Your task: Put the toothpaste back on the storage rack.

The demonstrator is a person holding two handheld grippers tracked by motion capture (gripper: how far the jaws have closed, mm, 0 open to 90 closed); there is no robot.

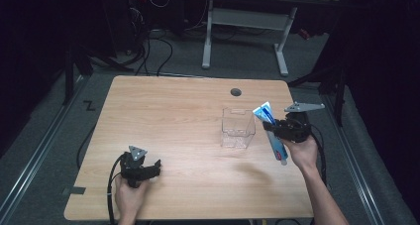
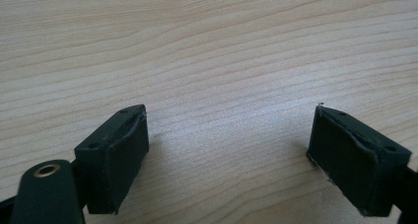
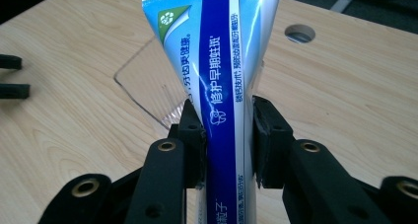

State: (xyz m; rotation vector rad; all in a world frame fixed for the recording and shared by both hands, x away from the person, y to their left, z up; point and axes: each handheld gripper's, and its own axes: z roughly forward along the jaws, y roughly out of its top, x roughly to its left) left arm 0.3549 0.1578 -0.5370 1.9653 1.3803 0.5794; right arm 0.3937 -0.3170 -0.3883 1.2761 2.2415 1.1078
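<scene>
Beneath both grippers lies a light wood-grain counter (image 1: 178, 121), rectangular with rounded corners and a round cable hole (image 1: 236, 92) near its far edge. Beyond it the room is dim: grey carpet, a white-legged desk (image 1: 245, 34) at the back, and dark cables (image 1: 158, 49) trailing over the floor.

Left gripper (image 1: 143, 169): held low over the near left part of the counter by the person's left hand (image 1: 130, 195). Its own view shows both black jaws set wide apart with bare wood grain between them; nothing is held.

Right gripper (image 1: 288, 128): held by the right hand (image 1: 303, 153) above the right edge of the counter. Its jaws are clamped on a blue-and-white toothpaste tube (image 3: 217, 81), gripped across the middle of its body. In the high view the tube's flat crimped end points up and away from the hand, and its cap end hangs below the gripper, beside the hand.

A clear plastic box (image 1: 237, 128), open at the top, stands on the counter just left of the right gripper, close to the tube.

Limits of observation: the tube's top and bottom are cut off in the right gripper view. The box's walls are transparent and hard to trace there. Room corners are too dark to make out.
</scene>
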